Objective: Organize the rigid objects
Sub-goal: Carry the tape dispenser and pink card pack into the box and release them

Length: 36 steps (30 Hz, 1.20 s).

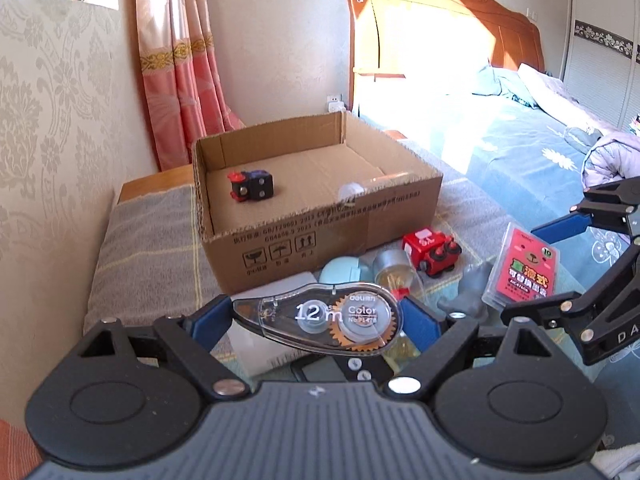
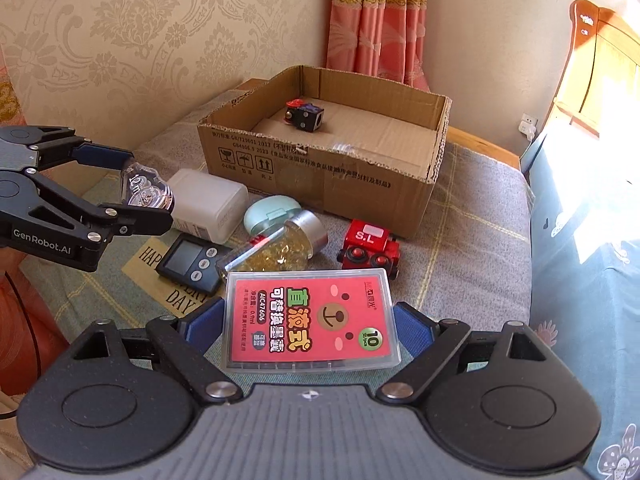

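1. our left claw (image 1: 318,320) grips a clear tape roller (image 1: 320,318) across its length, held above the clutter.
2. our right claw (image 2: 308,324) clamps a red card case (image 2: 310,320) by its sides.
3. beyond sits the box (image 2: 320,172), a black toy (image 2: 305,115) inside.

Brown cardboard box (image 2: 328,168), red toy train (image 2: 370,246), pink curtain (image 2: 376,20), grey checked blanket (image 2: 472,248)
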Tool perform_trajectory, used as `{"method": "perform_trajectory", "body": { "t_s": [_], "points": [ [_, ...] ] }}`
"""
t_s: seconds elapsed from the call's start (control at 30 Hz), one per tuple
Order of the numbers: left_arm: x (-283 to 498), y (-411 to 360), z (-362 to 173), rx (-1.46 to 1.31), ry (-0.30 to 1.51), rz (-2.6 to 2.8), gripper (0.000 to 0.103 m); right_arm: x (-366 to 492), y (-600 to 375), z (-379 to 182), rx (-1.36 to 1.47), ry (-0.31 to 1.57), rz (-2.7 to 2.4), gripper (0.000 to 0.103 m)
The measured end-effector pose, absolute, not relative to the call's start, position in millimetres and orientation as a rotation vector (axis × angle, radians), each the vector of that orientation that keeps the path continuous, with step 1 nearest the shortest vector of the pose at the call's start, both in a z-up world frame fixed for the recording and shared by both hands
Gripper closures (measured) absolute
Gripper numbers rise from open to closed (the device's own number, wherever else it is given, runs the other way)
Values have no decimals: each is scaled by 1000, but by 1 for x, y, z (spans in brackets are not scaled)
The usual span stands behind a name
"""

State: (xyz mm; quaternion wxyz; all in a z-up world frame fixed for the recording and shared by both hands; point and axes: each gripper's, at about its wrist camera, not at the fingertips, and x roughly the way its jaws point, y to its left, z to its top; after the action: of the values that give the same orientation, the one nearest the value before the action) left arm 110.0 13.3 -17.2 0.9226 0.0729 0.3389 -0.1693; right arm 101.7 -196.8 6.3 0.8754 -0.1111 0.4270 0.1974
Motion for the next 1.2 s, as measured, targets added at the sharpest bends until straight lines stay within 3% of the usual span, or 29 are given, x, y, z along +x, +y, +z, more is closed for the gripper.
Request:
{"method": "perform_trajectory", "body": {
  "t_s": [0.47, 0.57, 1.2],
  "points": [
    [214, -10, 2, 153, 642, -256, 13, 175, -203, 41, -249, 770, 414, 11],
    [225, -10, -3, 142, 624, -209, 5, 182, -202, 43, -253, 758, 411, 11],
    [166, 23, -4, 96, 582, -121, 1, 281, -171, 35, -233, 802, 383, 11]
  ]
}}
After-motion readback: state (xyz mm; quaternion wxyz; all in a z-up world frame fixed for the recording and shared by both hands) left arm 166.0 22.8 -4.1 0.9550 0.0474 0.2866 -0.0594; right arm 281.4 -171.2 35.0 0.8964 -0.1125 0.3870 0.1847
